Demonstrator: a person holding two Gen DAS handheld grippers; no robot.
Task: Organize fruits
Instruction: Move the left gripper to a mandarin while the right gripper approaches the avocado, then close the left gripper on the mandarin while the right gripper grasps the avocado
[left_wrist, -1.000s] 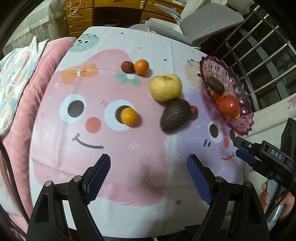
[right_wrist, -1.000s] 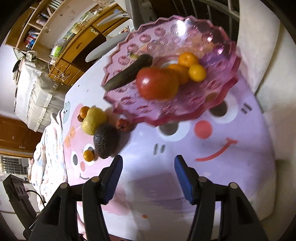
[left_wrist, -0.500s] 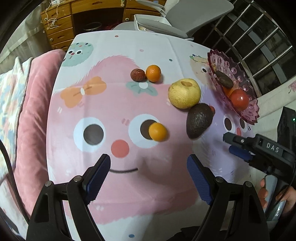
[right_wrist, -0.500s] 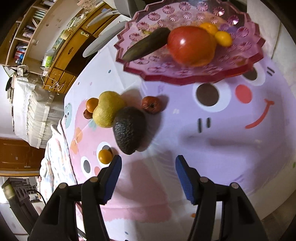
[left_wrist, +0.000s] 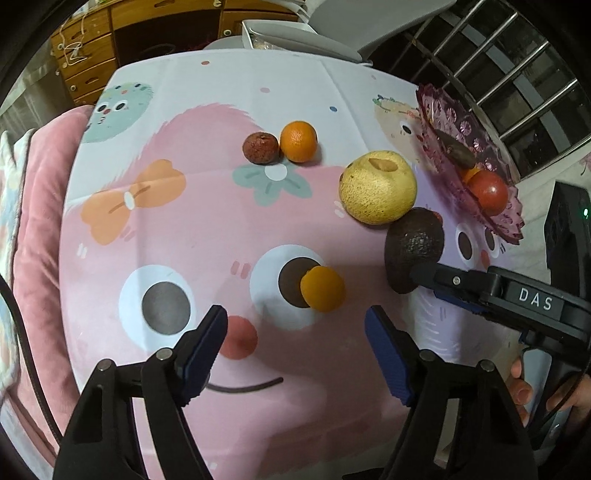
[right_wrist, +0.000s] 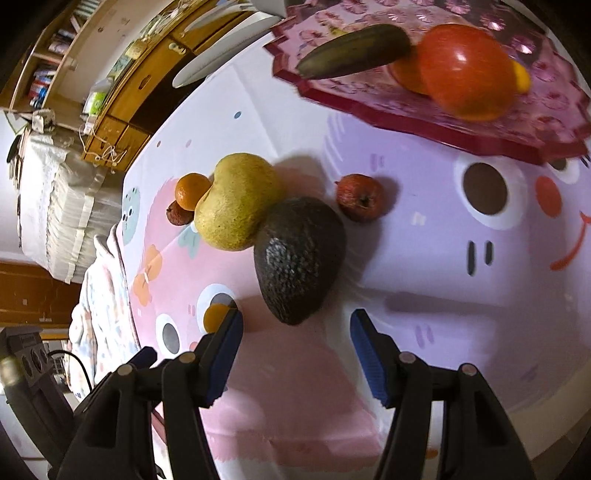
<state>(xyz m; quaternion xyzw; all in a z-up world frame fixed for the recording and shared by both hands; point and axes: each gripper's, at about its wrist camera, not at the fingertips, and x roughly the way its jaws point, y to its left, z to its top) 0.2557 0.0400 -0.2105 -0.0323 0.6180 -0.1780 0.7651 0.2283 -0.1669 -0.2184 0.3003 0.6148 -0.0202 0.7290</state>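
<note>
My left gripper (left_wrist: 295, 325) hovers just short of a small orange fruit (left_wrist: 322, 290) on the cartoon tablecloth; its jaws are closing with nothing between them. Farther off lie a dark red fruit (left_wrist: 260, 147), an orange (left_wrist: 298, 141), a yellow pear (left_wrist: 376, 192) and a dark avocado (left_wrist: 413, 243). My right gripper (right_wrist: 295, 325) stands open just below the avocado (right_wrist: 299, 258), its tips apart from it; its finger reaches the avocado's near side in the left wrist view. A small red fruit (right_wrist: 359, 197) lies beside the avocado. The pink glass dish (right_wrist: 406, 114) holds a tomato (right_wrist: 467, 70), a dark long fruit (right_wrist: 354, 50) and small oranges.
A pink cushion (left_wrist: 37, 206) borders the table's left edge. Wooden drawers (left_wrist: 88, 55) and a grey chair (left_wrist: 317, 26) stand beyond the far edge, and metal railings (left_wrist: 517, 66) rise behind the dish. A hand (left_wrist: 524, 384) holds the right gripper at lower right.
Both grippers came lower and closer to the fruits. The left one's jaws narrowed as it neared the small orange fruit. The right one moved from the dish toward the avocado.
</note>
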